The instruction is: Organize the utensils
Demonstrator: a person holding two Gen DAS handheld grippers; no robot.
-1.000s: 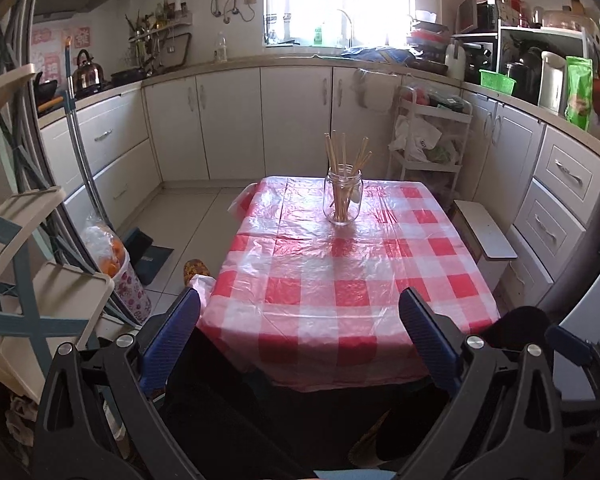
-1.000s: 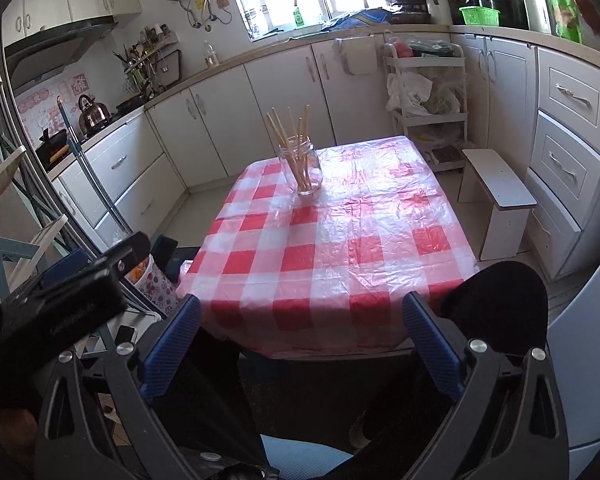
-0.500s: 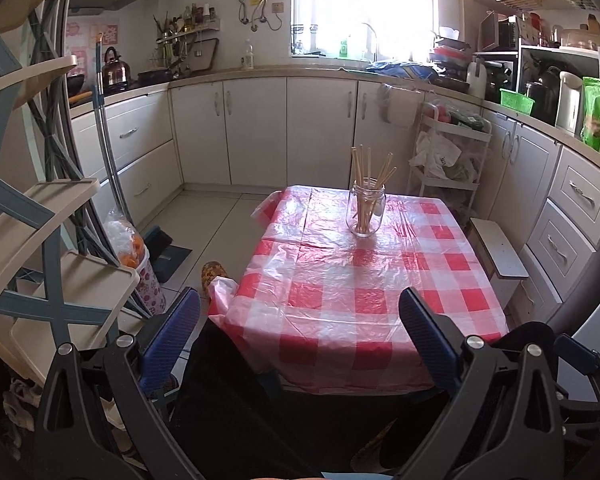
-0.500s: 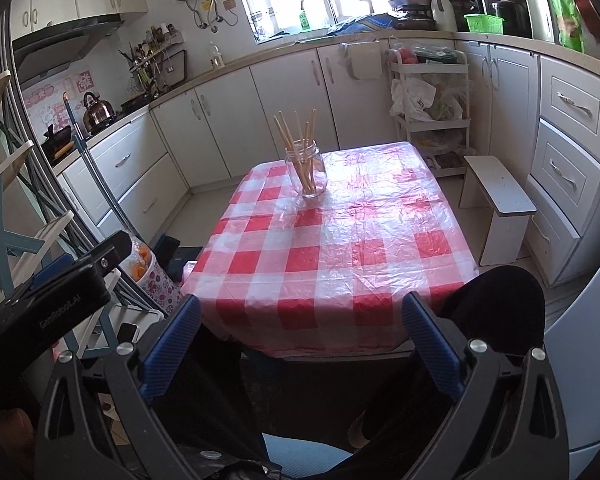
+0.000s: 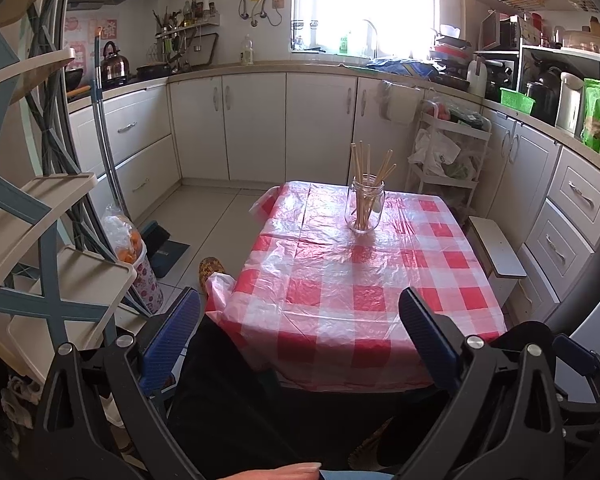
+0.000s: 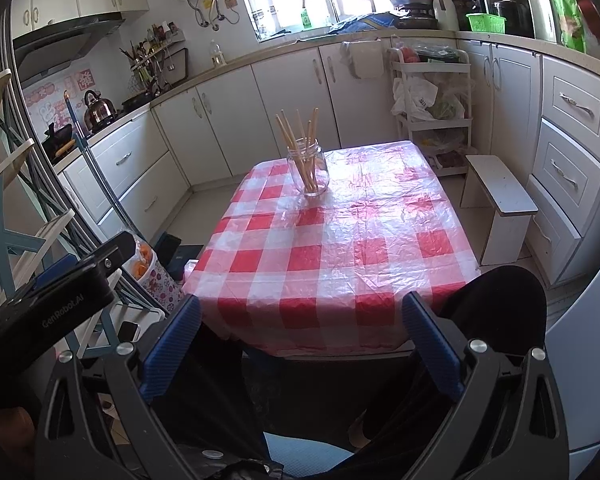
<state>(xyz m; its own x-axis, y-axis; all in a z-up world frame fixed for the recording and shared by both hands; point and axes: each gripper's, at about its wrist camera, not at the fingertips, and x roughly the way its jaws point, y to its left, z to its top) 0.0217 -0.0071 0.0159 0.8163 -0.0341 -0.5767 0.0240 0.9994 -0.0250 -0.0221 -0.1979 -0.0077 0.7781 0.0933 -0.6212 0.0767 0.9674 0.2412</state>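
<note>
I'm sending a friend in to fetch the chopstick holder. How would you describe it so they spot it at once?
Find the table with the red-and-white checked cloth in the middle of the kitchen. Toward its far end, nearer the window, stands a clear glass jar holding a bunch of wooden chopsticks that fan out above its rim. It is the only thing standing on the cloth.

Daylight came in through the window at the back, which was overexposed to plain white in both views. The light gave shiny glare on the plastic tablecloth, strongest around the glass jar. The space under the table was in deep shadow, nearly black. The pictures were sharp in the middle. The fisheye lens bent the cabinets near the edges, and the corners were dark.
</note>
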